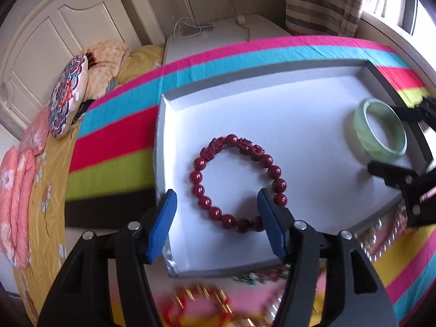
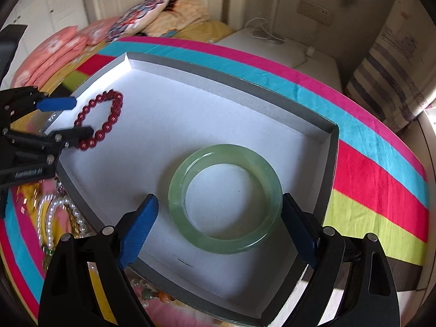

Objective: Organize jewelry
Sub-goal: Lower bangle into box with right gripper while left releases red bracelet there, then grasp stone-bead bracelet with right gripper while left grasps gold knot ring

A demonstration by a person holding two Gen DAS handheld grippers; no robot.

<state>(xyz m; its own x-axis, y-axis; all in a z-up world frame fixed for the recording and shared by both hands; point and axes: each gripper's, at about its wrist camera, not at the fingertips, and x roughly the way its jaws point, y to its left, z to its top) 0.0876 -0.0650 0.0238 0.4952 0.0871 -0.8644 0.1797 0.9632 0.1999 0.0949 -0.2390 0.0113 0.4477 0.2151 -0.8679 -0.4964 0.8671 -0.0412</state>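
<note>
Grippers both spread apart, left gripper (image 1: 216, 224) over red bead bracelet (image 1: 237, 182), right gripper (image 2: 218, 229) around untouched jade bangle (image 2: 224, 199).

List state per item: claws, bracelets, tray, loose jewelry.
left claw: open, over red bead bracelet
right claw: open, astride jade bangle
red bead bracelet: flat in tray, unheld
jade bangle: flat in tray, unheld
tray: on striped cloth
pearl strand: outside tray
</note>
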